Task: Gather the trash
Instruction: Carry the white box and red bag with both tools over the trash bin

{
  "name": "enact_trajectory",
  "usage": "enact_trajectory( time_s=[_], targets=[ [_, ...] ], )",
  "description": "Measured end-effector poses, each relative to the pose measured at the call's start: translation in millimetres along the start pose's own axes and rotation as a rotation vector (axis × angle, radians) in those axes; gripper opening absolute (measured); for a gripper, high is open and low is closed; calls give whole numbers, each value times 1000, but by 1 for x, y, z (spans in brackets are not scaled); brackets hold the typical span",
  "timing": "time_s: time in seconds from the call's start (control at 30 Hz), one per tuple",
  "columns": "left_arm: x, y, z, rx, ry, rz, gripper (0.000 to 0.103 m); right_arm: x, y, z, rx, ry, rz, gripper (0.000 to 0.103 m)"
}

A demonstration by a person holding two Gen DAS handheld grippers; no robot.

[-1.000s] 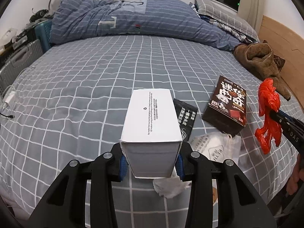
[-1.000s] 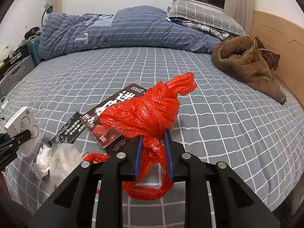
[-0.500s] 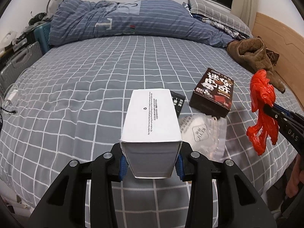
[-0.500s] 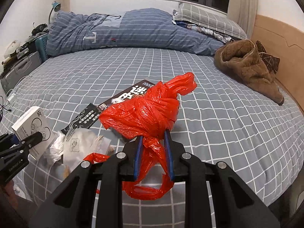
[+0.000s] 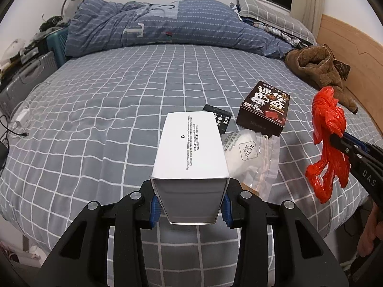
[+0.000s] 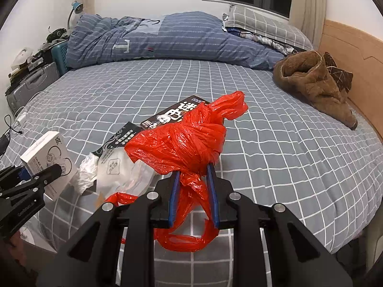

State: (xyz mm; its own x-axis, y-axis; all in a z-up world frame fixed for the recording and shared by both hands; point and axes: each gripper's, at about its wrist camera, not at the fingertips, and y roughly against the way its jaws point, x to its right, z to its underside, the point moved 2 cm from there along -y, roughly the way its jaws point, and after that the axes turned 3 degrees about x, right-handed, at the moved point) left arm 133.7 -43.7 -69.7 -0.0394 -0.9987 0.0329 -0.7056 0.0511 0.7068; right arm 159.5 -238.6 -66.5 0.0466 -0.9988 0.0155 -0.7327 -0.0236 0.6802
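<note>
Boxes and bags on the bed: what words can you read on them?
"KEYU" on the clear bag.
"DAS" on the right gripper's arm; more letters may be hidden.
Brown box: big Chinese characters, too blurred to quote.
White box in the left gripper: small print, unreadable.
Black packet: white print, unreadable.
Red bag: none.

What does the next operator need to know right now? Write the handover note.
Left gripper: shut on the white box, held above the bed.
Right gripper: shut on the knotted red plastic bag.
On the bed: dark snack box, black sachet, clear mask pouch, crumpled tissue.
Done: box and bag picked up.
Left: bin both, then collect the rest. No bin in view.
</note>
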Motion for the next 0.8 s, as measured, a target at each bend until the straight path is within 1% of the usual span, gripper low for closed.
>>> enact_trajectory(
  time_s=[0.53,0.8],
  targets=[
    [11,23,21,-7,-12,7,38,-10,36,25,-2,7,-24,21],
    [14,41,41,-16,-12,11,38,-14,57,41,-6,8,-34,21]
  ],
)
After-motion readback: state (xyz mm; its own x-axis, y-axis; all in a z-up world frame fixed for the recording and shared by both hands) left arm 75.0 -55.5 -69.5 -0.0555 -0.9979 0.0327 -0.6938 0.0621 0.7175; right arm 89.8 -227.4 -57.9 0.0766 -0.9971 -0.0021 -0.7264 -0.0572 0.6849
